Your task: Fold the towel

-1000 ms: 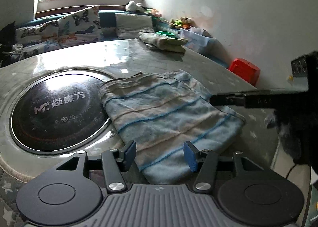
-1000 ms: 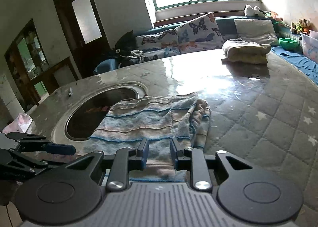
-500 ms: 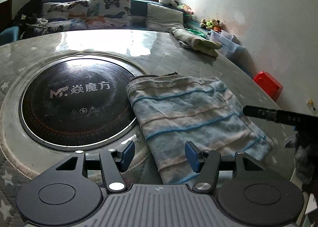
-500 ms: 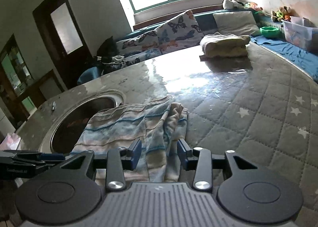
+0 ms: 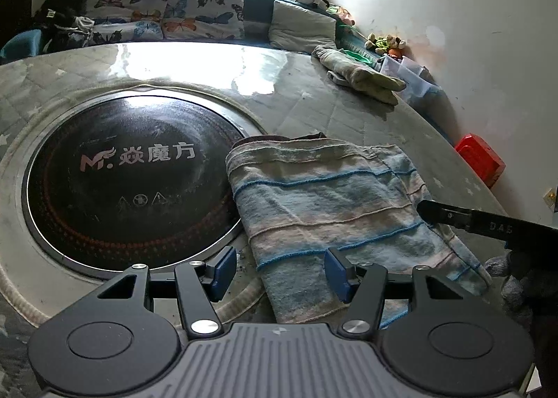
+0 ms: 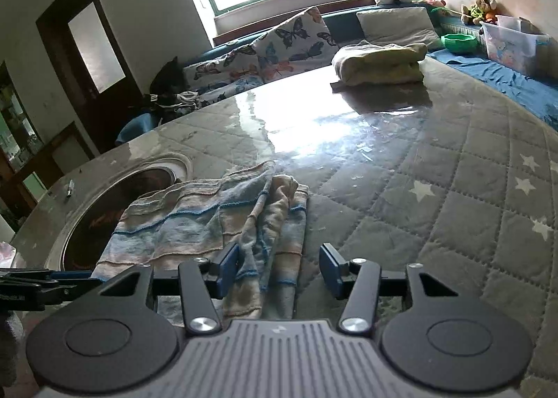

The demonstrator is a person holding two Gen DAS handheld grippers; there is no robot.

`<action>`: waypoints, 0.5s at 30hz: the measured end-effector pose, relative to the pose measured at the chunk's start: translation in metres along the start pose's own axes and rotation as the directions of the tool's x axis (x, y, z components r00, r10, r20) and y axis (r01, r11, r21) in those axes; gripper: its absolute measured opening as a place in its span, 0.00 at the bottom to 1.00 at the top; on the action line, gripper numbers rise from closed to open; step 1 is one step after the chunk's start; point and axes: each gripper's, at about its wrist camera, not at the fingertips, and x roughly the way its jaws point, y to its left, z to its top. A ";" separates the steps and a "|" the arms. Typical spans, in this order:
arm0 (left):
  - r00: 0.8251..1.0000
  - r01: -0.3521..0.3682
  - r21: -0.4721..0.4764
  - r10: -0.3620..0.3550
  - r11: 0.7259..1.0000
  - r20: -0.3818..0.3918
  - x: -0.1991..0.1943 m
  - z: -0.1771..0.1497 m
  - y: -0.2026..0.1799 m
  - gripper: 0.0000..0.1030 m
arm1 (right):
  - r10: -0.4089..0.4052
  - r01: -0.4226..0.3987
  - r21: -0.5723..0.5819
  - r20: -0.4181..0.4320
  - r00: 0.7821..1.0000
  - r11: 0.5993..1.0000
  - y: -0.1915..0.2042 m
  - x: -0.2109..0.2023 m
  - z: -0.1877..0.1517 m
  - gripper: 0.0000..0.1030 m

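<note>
A blue and pink striped towel (image 5: 331,209) lies folded flat on the quilted table, its left edge over the rim of a round black cooktop (image 5: 132,171). My left gripper (image 5: 280,272) hovers open just before the towel's near edge, nothing between its pads. In the right wrist view the same towel (image 6: 205,223) shows a bunched ridge along its right side. My right gripper (image 6: 279,267) is open over the towel's near right corner. The right gripper's finger (image 5: 453,215) reaches over the towel's right edge in the left wrist view.
A folded yellowish towel (image 6: 380,63) sits at the table's far side. Butterfly cushions (image 5: 167,14) line a bench behind. A red box (image 5: 481,159) stands on the floor at right, with a clear plastic bin (image 6: 512,42) and a green bowl (image 6: 458,42) on the bench.
Both grippers have pulled back toward the near edge of the towel. The right gripper's jaws have opened wider. The towel lies as before.
</note>
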 end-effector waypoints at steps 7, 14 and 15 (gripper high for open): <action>1.000 -0.017 0.004 0.017 1.000 -0.003 0.001 0.000 -0.003 0.70 | -0.001 0.001 -0.006 -0.006 1.000 1.000 0.003 0.004 -0.001 0.50; 0.999 -0.039 0.011 0.039 0.999 0.006 -0.004 -0.003 -0.004 0.84 | -0.020 0.020 -0.020 0.004 1.000 1.000 0.008 -0.004 -0.006 0.60; 0.999 -0.040 0.011 0.040 0.999 0.006 -0.004 -0.003 -0.005 0.86 | -0.021 0.021 -0.021 0.005 1.000 1.000 0.008 -0.005 -0.007 0.63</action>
